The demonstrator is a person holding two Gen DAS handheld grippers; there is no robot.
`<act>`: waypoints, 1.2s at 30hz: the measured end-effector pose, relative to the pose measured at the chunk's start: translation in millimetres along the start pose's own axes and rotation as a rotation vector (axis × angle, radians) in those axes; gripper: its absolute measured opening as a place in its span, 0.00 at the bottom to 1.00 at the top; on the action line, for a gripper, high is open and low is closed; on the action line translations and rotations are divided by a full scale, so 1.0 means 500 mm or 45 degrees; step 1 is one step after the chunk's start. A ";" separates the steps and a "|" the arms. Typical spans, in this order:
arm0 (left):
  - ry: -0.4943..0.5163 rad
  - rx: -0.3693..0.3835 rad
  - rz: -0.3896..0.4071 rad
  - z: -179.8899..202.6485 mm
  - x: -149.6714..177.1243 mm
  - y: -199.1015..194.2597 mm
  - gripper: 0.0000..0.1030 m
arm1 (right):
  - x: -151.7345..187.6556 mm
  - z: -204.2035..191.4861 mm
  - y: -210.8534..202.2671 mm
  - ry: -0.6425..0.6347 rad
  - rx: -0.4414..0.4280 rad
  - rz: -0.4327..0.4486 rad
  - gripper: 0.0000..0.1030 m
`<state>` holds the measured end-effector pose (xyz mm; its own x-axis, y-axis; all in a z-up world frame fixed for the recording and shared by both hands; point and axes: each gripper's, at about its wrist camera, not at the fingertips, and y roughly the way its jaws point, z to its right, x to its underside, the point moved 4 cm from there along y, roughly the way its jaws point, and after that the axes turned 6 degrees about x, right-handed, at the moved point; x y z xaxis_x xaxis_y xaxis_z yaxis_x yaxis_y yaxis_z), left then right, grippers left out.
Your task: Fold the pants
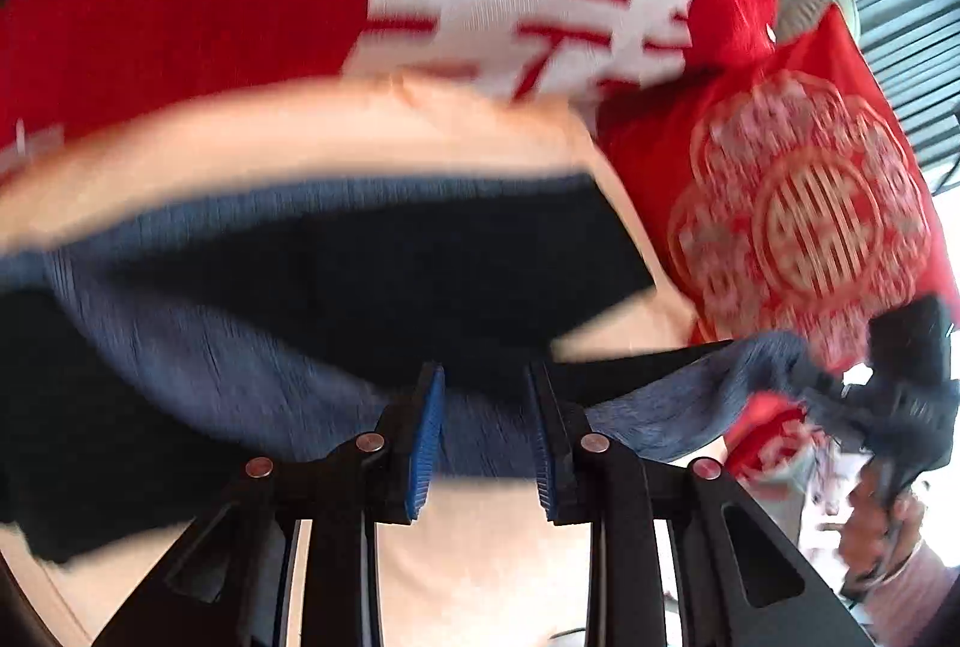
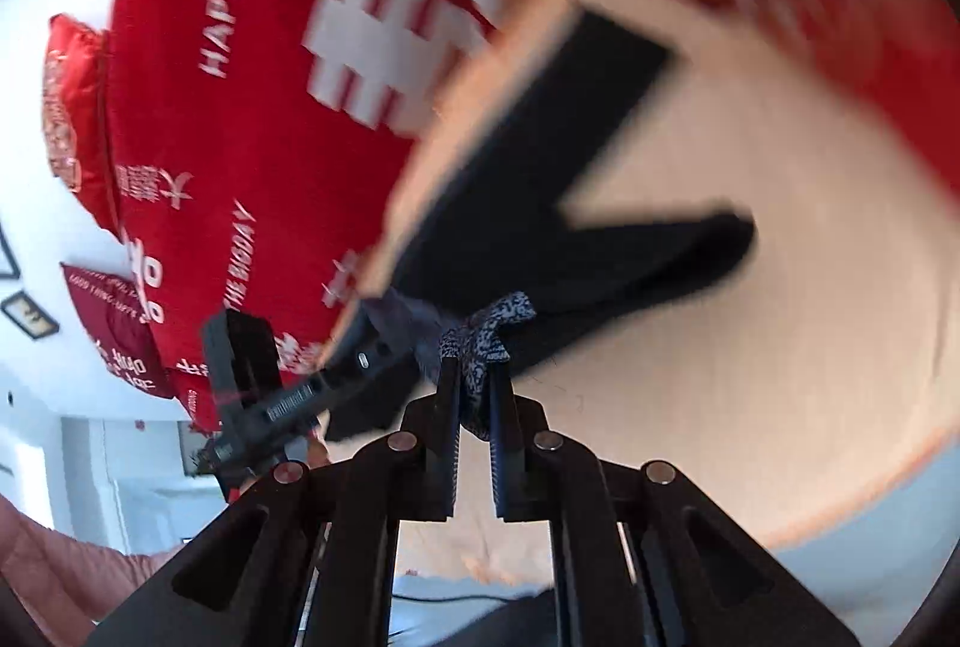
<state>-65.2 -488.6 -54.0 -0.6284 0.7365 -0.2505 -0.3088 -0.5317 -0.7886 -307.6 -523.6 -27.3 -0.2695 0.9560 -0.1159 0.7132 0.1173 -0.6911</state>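
The dark pants (image 2: 540, 203) hang lifted over the peach bed sheet (image 2: 750, 347), legs splayed, unfolded. Left gripper (image 1: 487, 425) and right gripper (image 2: 477, 395) each clamp the blue waistband (image 1: 660, 413). Folding seems barely begun.

Two close wrist views down onto shared pants (image 1: 336, 287).

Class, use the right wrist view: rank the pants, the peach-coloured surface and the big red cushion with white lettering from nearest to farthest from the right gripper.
1. Pants: the waistband is pinched in the right gripper.
2. Peach-coloured surface: under the pants, ahead and to the right.
3. Big red cushion: beyond the surface's far edge, upper left.
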 end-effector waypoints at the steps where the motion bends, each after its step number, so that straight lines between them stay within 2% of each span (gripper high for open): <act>1: 0.013 -0.032 0.029 -0.003 -0.022 -0.007 0.28 | -0.042 -0.012 -0.001 -0.043 0.018 0.007 0.09; 4: 0.045 -0.156 0.130 -0.017 -0.078 -0.032 0.29 | -0.165 -0.042 0.017 -0.133 0.089 0.004 0.09; 6: 0.036 -0.255 0.157 -0.043 -0.091 -0.048 0.45 | -0.233 -0.052 0.044 -0.180 0.165 -0.014 0.09; 7: 0.025 -0.301 0.172 -0.055 -0.093 -0.054 0.66 | -0.257 -0.052 0.061 -0.204 0.210 -0.026 0.09; 9: 0.003 -0.384 0.200 -0.084 -0.088 -0.072 0.68 | -0.300 -0.042 0.093 -0.242 0.303 -0.040 0.13; 12: -0.048 -0.481 0.162 -0.128 -0.067 -0.080 0.68 | -0.337 -0.021 0.128 -0.297 0.454 -0.040 0.15; 14: -0.082 -0.521 0.135 -0.156 -0.047 -0.079 0.68 | -0.351 -0.013 0.138 -0.334 0.537 -0.031 0.41; 16: -0.120 -0.572 0.097 -0.185 -0.029 -0.072 0.68 | -0.353 -0.026 0.137 -0.390 0.550 -0.015 0.47; 19: -0.170 -0.619 0.057 -0.217 -0.002 -0.051 0.68 | -0.338 -0.052 0.151 -0.509 0.553 -0.069 0.48; 22: -0.181 -0.661 0.030 -0.227 0.019 -0.018 0.68 | -0.302 -0.068 0.210 -0.668 0.526 -0.222 0.48; 24: -0.201 -0.654 0.026 -0.228 0.031 -0.002 0.68 | -0.277 -0.094 0.265 -0.797 0.488 -0.326 0.48; 30: -0.271 -0.652 0.054 -0.249 0.056 0.012 0.68 | -0.231 -0.182 0.451 -1.131 0.374 -0.547 0.48; 34: -0.292 -0.655 0.065 -0.260 0.075 0.017 0.68 | -0.198 -0.204 0.549 -1.283 0.359 -0.707 0.48; 36: -0.317 -0.657 0.062 -0.268 0.085 0.018 0.68 | -0.180 -0.188 0.587 -1.304 0.388 -0.838 0.47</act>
<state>1.1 -406.1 -146.8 -0.8016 0.5624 -0.2027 0.0738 -0.2433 -0.9671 -13.4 -549.8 -152.7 -0.9928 0.0764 -0.0924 0.1111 0.2950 -0.9490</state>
